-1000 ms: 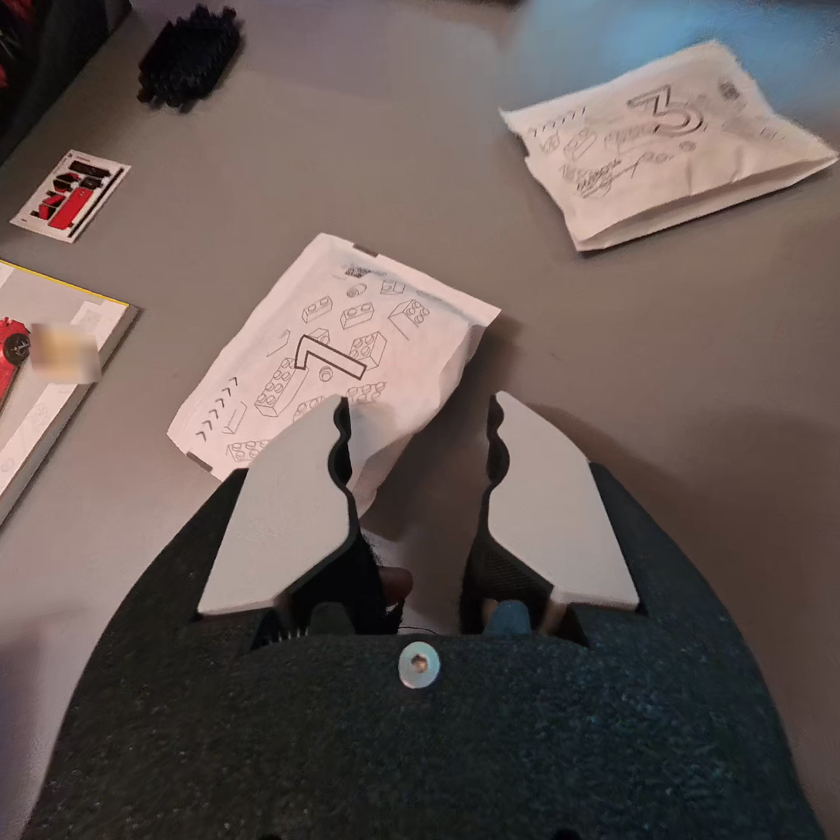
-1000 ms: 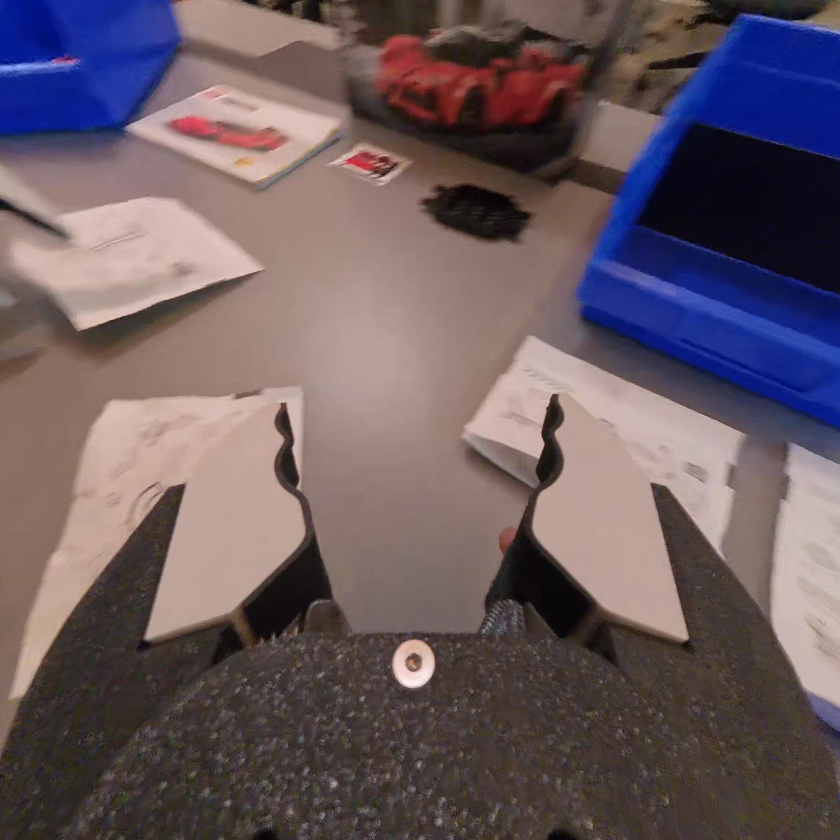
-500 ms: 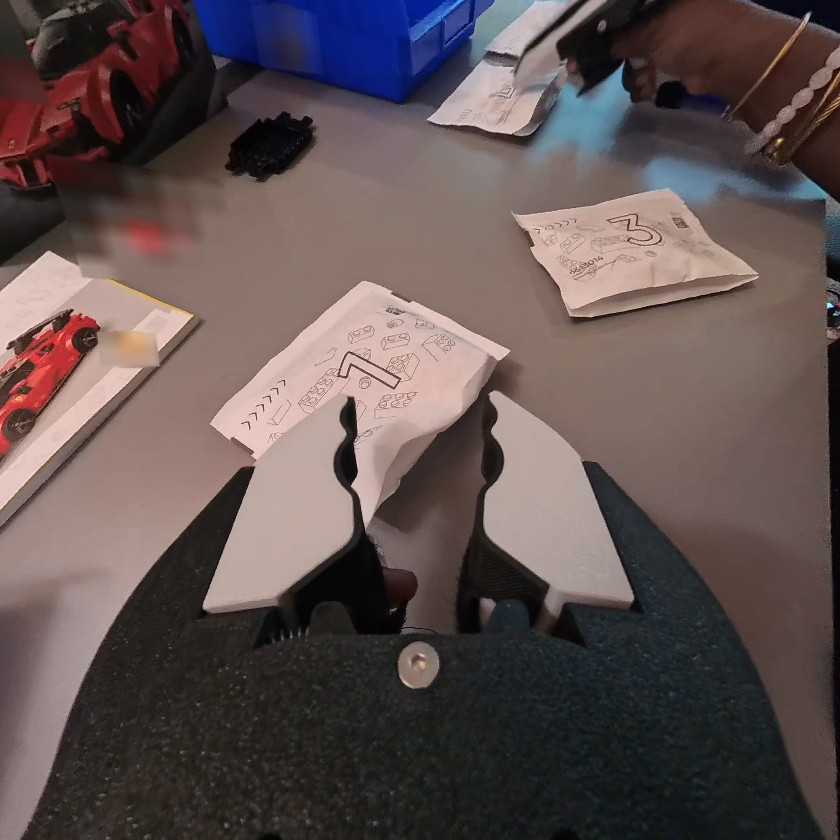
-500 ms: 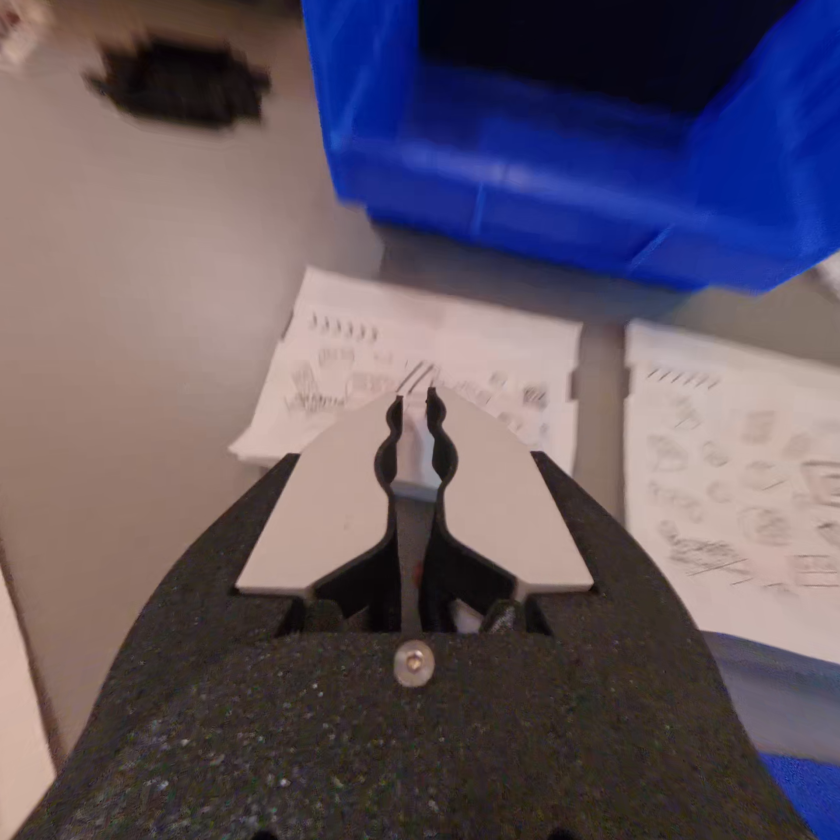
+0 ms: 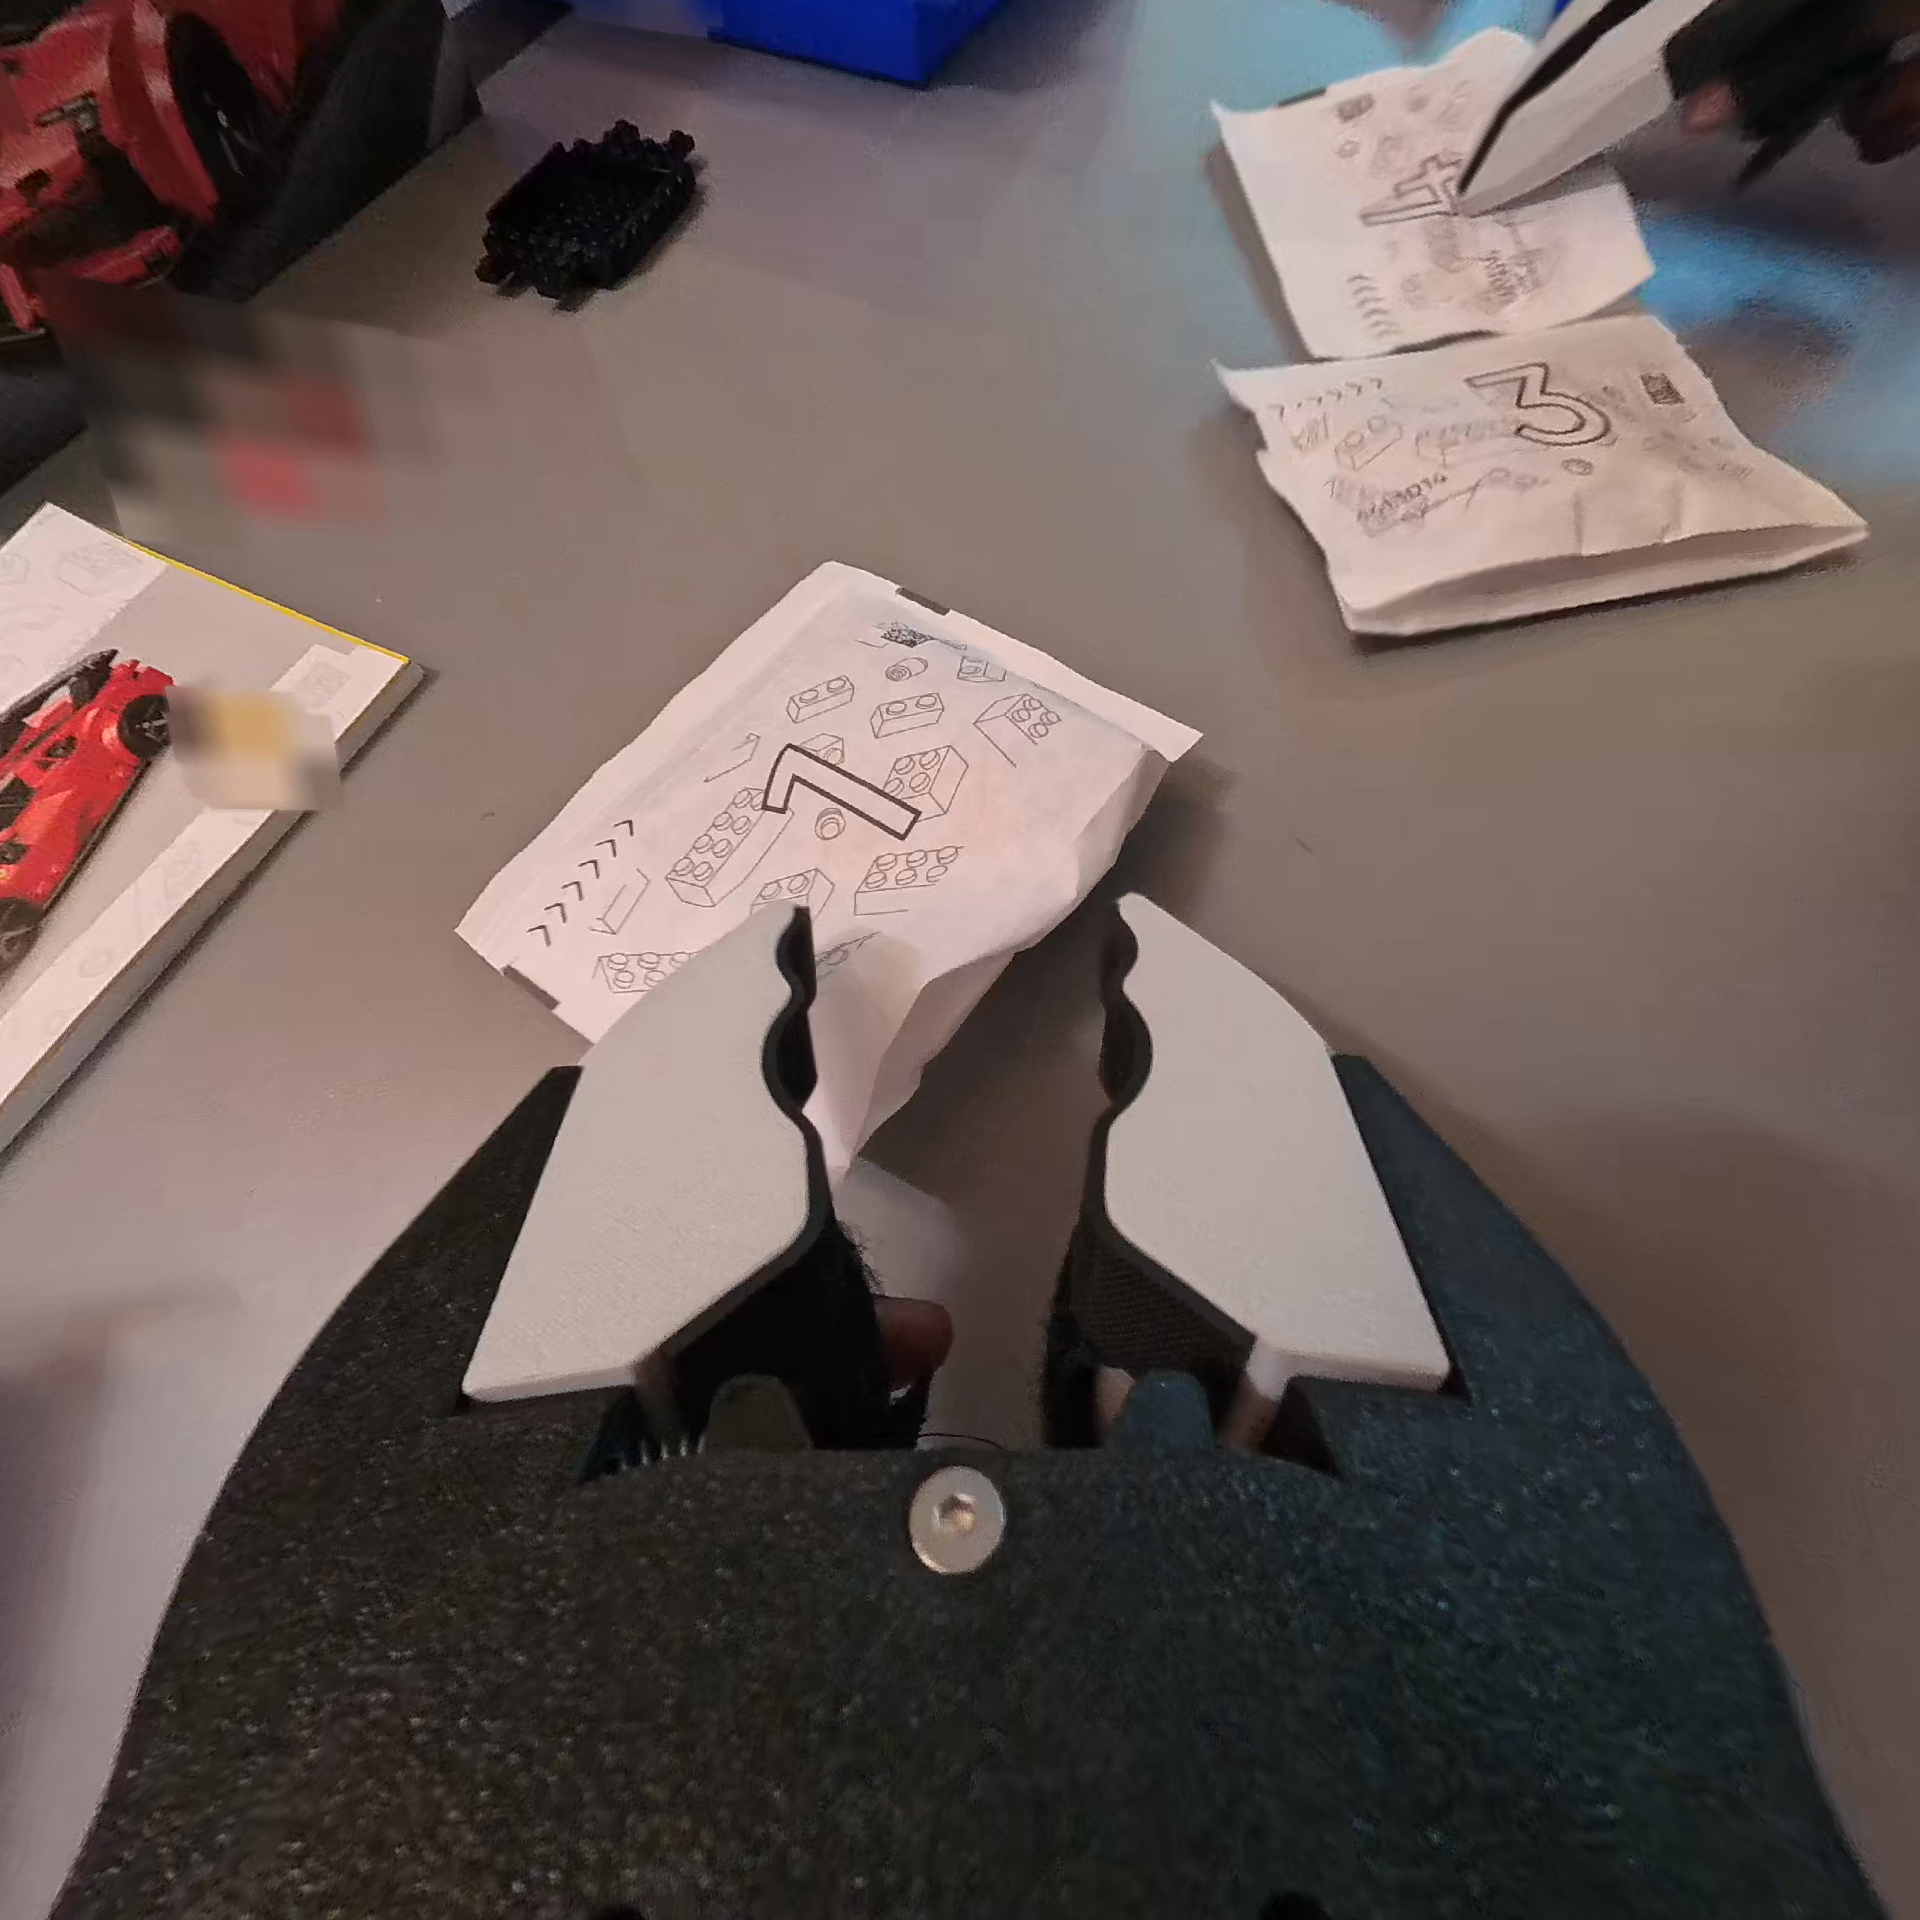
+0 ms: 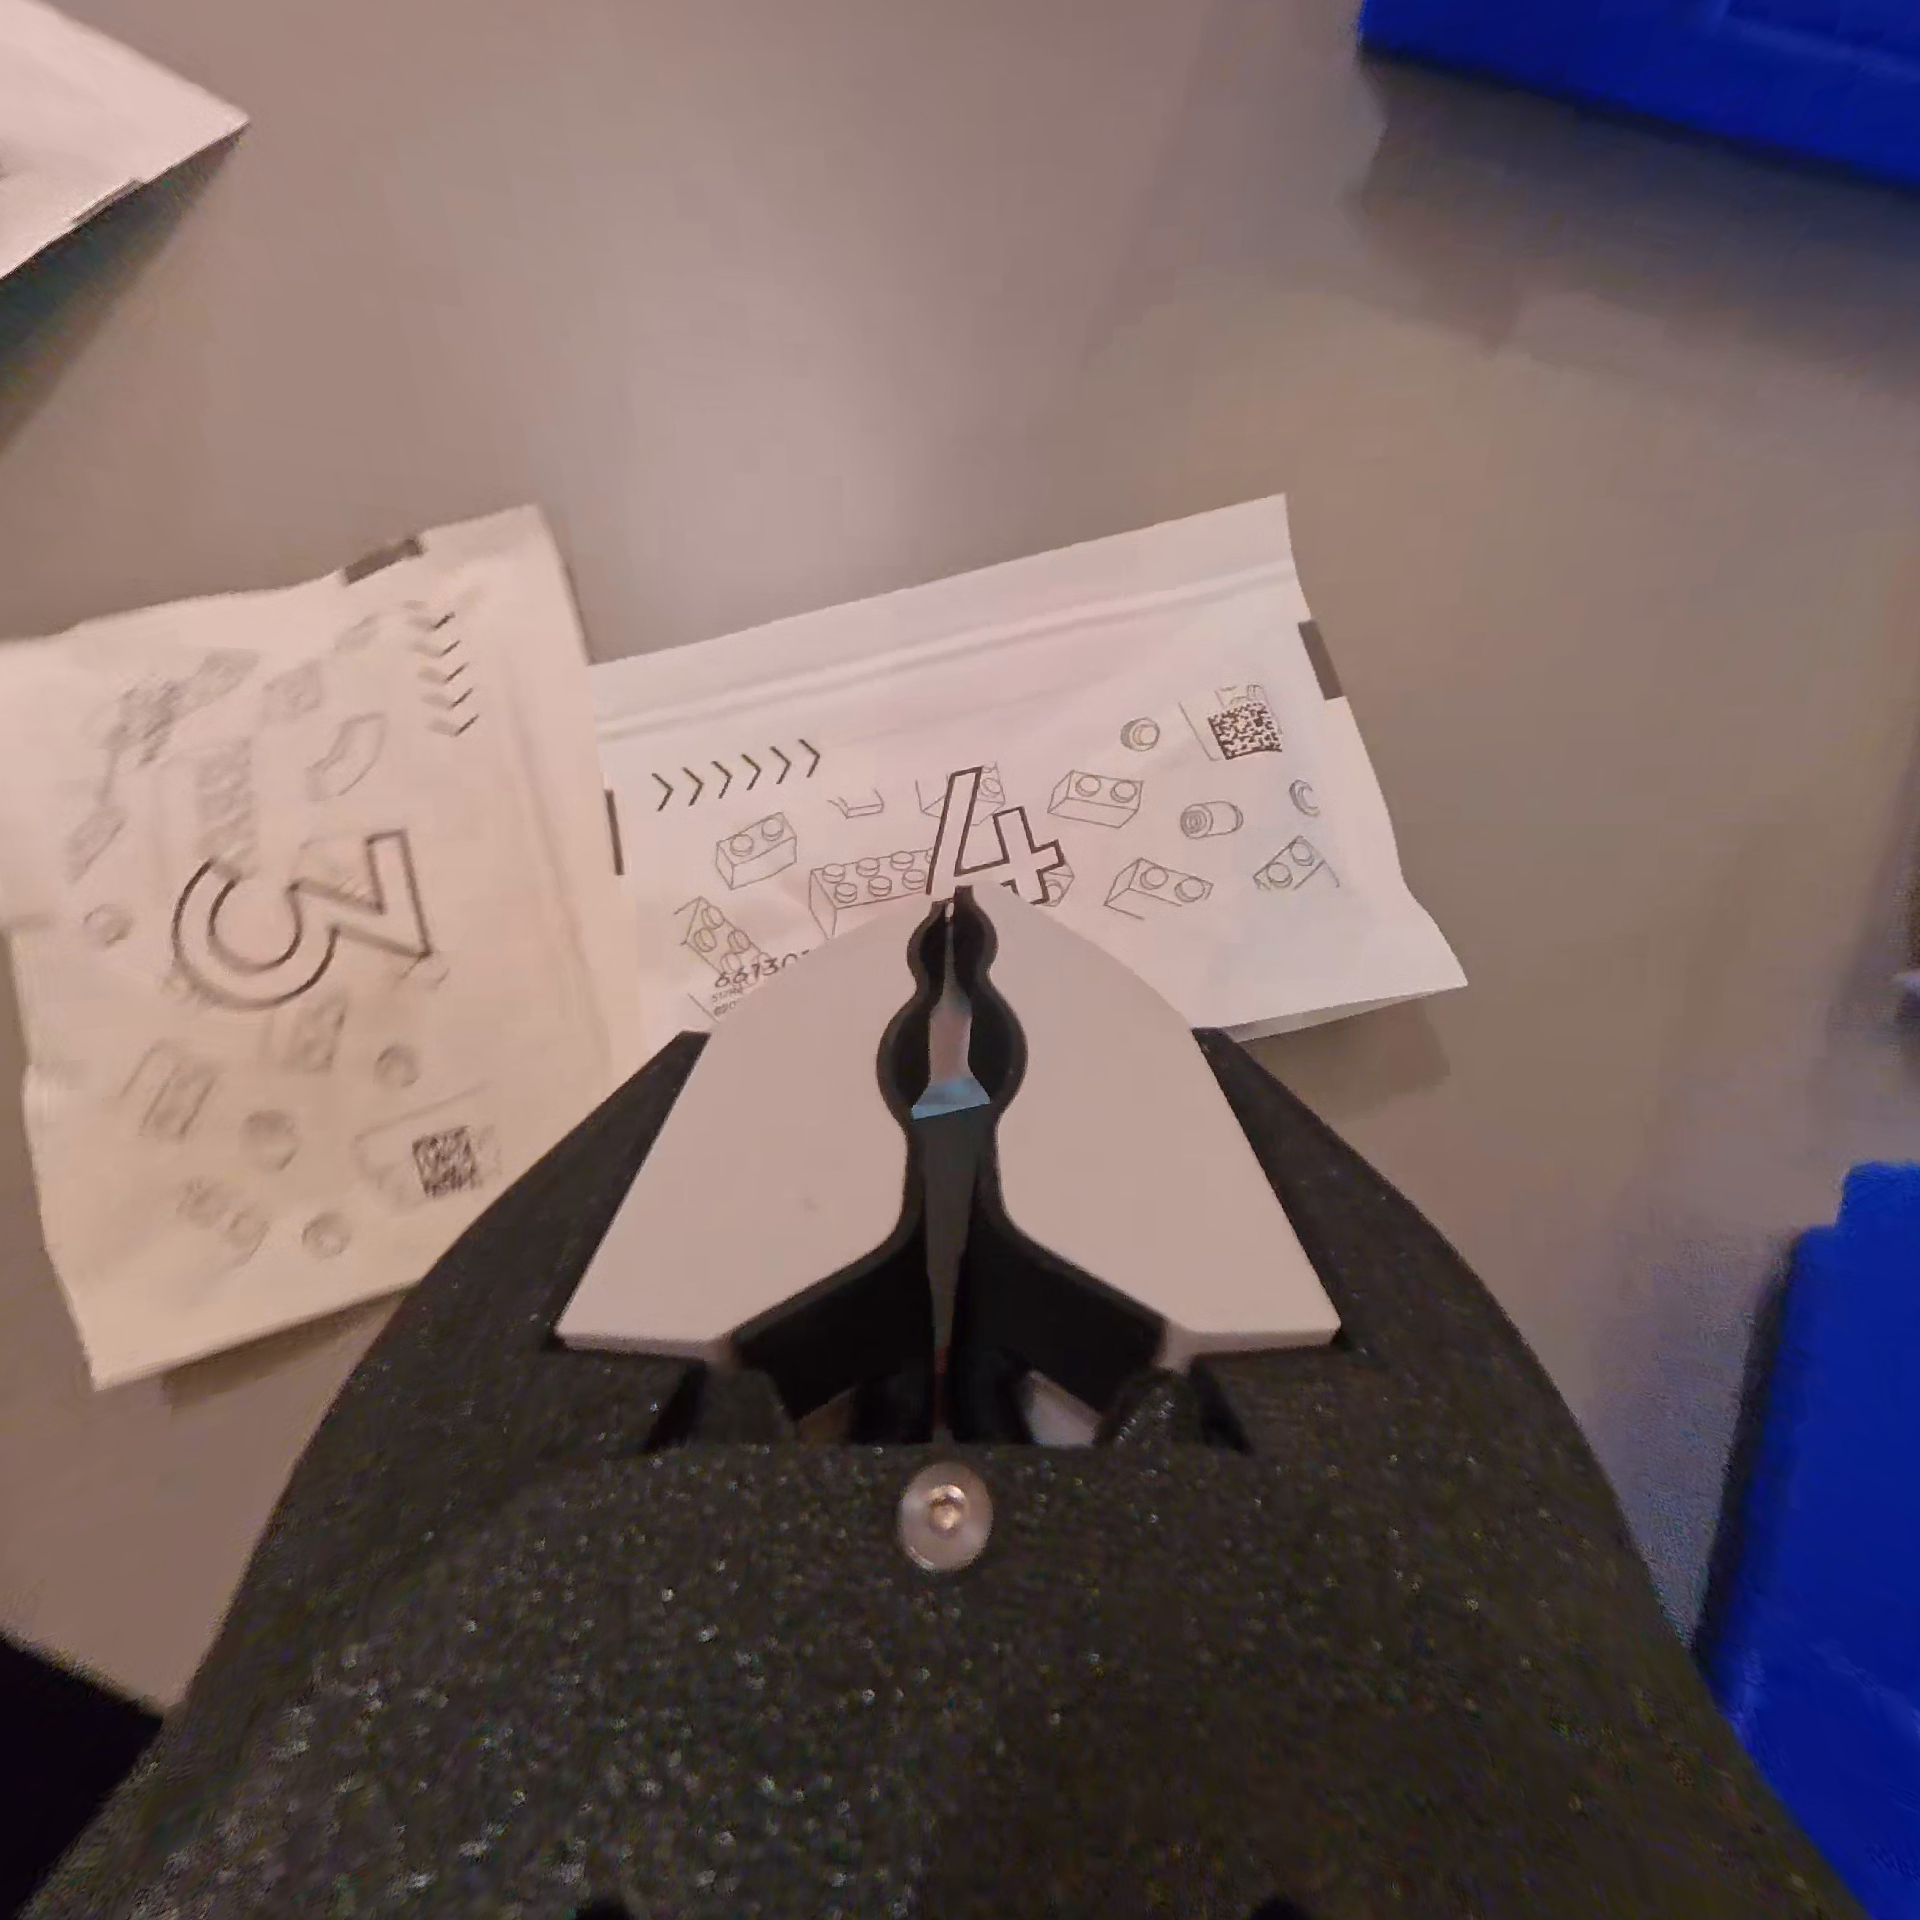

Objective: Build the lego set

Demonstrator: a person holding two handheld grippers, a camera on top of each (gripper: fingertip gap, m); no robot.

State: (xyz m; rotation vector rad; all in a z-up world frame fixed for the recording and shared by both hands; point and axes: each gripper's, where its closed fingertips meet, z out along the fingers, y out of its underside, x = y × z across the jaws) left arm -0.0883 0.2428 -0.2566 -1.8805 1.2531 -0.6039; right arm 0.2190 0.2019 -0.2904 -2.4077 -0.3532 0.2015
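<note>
**Hovering over paper brick bags, one gripper spread, one pinched closed**

Looking down the left gripper, its jaws are spread apart over the near corner of a white paper bag printed with little brick drawings and a big outlined numeral. The left finger overlaps the bag's crumpled corner and the right finger sits off to the side over bare grey table, so nothing is actually gripped.

The right gripper has its fingers pressed together, tips right at the lower edge of another white brick bag lying flat. Can't really tell if it's just touching the paper or poking above it, and I see nothing pinched between the tips. A third bag lies just beside that one, edges nearly touching.

Around the left side: an instruction booklet with a red car on the cover, a clump of black bricks farther back, and a red car box in the corner. Blue bins sit near the right gripper.
</note>
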